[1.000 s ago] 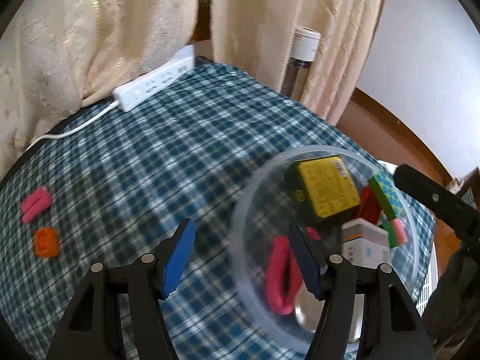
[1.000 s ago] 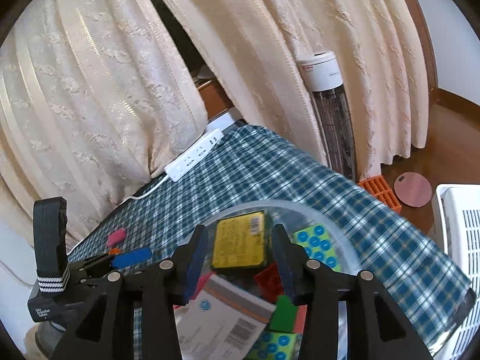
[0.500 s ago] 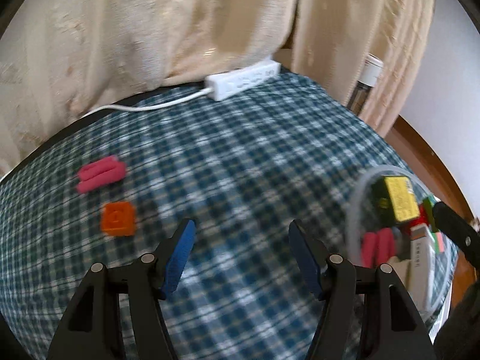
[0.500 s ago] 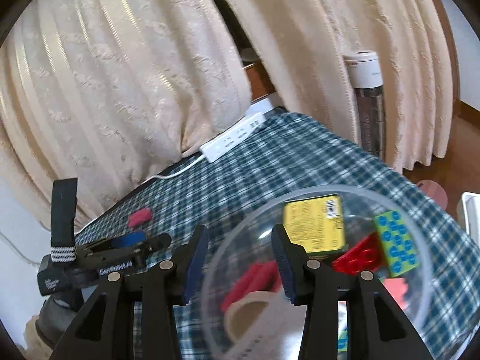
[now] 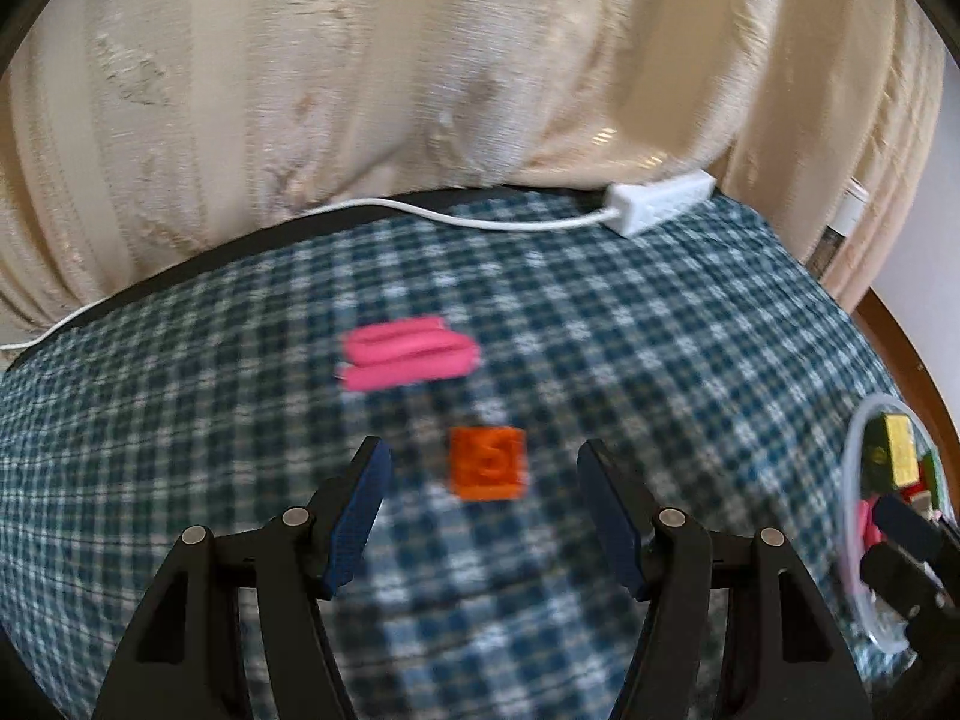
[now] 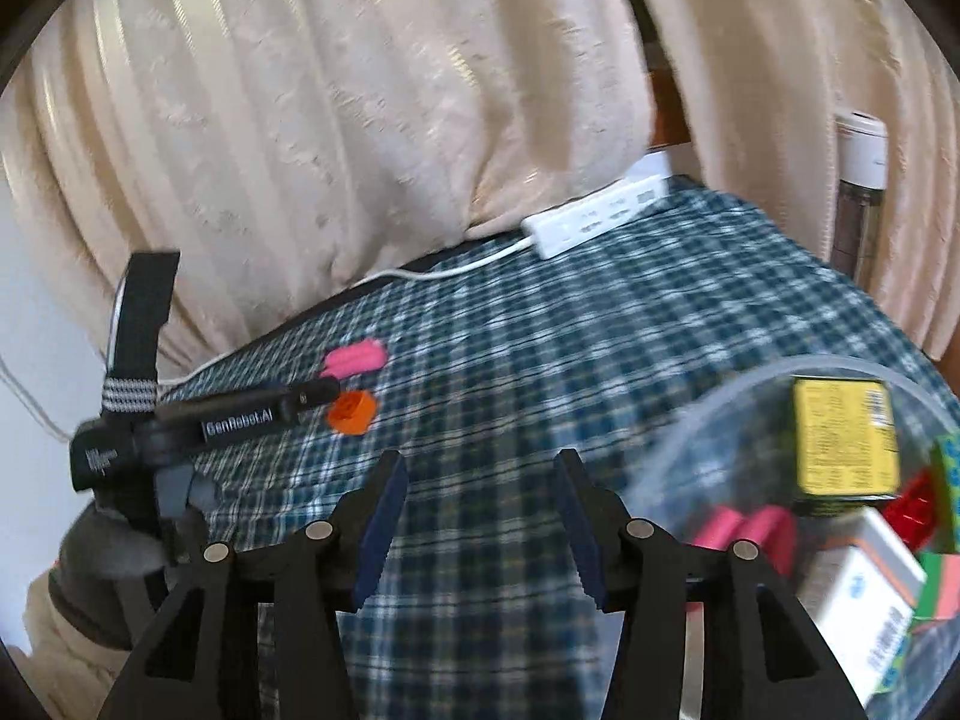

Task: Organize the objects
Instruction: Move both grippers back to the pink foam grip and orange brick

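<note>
An orange block (image 5: 487, 463) lies on the blue checked tablecloth (image 5: 630, 330), just ahead of my open, empty left gripper (image 5: 480, 501) and between its fingers' line. A pink clip (image 5: 411, 353) lies a little beyond it. In the right wrist view the orange block (image 6: 353, 412) and the pink clip (image 6: 354, 359) sit at the left, beside the left gripper's finger (image 6: 240, 417). My right gripper (image 6: 479, 507) is open and empty above the cloth. A clear plastic bowl (image 6: 678, 444) at the right holds a yellow box (image 6: 843, 441), pink clips (image 6: 747, 531), a white box and coloured blocks.
A white power strip (image 5: 660, 209) with its cord lies at the table's far edge below cream curtains (image 5: 420, 72). A white-capped cylinder (image 6: 859, 180) stands past the far right corner. The bowl's rim (image 5: 851, 516) shows at the right of the left wrist view.
My left gripper has swung left from over the bowl to the orange block and pink clip. My right gripper has shifted left, off the bowl. Both stay open.
</note>
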A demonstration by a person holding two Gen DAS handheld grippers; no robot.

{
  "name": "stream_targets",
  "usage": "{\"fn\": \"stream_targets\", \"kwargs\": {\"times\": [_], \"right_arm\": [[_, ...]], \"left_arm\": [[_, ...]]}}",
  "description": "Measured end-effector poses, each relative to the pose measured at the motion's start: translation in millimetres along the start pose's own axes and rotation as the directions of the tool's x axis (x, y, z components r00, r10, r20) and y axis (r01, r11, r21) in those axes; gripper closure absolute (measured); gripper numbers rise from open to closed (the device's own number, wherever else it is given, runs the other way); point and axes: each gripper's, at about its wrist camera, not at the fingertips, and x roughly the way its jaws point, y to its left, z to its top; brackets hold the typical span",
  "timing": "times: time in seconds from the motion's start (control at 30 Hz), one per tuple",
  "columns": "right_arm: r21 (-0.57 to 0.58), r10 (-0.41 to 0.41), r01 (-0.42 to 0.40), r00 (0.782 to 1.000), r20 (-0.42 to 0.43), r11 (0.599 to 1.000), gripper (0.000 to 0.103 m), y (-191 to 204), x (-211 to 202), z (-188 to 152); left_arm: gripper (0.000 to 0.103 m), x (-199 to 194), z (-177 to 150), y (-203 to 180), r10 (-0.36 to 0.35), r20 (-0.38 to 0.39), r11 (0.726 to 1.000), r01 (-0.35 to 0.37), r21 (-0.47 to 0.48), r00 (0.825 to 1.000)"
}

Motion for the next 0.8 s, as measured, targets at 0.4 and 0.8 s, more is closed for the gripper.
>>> {"fn": "stream_targets", "kwargs": {"times": [0.4,0.8], "right_arm": [[-0.093,0.032,-0.042,0.994,-0.105,0.995,0.037,60.3,69.8,8.3],[-0.174,0.001,-0.032,0.984,-0.176,0.984,0.037,104.6,142.4,18.4]], "left_arm": [[0.036,9.1,11.9,62.0,0.026,0.009,0.997,-0.025,-0.076,1.0],[0.036,14.6,14.9,105.9,0.004,0.023,0.985,0.0,-0.171,1.0]]}}
